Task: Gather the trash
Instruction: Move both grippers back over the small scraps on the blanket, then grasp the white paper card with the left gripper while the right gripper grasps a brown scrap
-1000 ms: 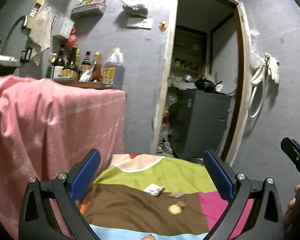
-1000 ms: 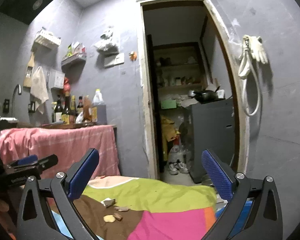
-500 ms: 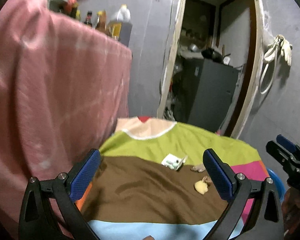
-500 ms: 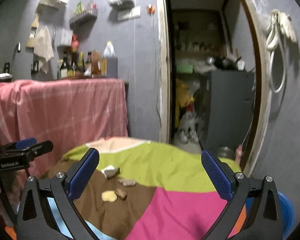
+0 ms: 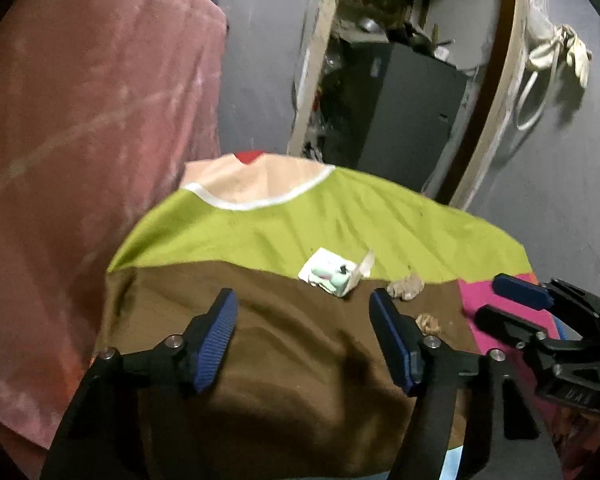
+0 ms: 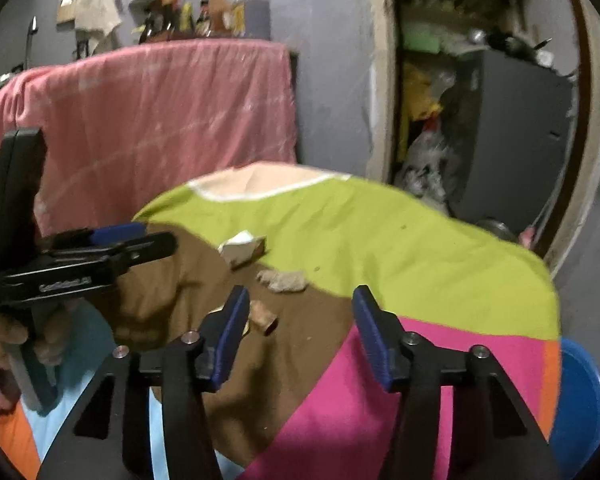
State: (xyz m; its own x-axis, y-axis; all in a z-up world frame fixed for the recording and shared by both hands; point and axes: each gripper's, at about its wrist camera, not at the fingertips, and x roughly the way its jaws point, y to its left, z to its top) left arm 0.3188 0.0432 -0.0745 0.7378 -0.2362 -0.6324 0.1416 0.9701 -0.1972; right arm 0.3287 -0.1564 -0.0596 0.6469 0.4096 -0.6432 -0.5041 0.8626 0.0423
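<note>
Both hand-held grippers, left [image 5: 302,318] and right [image 6: 298,314], have been closing, half-spread and empty, above scattered trash [image 5: 332,274].

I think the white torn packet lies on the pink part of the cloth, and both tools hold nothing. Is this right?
Not quite. The white torn packet lies where the green and brown parts of the cloth meet, not on the pink part; the left wrist view shows it. The left tool and right tool indeed hold nothing.

Cloth [image 5: 260,232] green/brown/pink blocks; drape [image 5: 80,120] pink w/ pale checks; fingers [image 5: 216,340] blue
</note>
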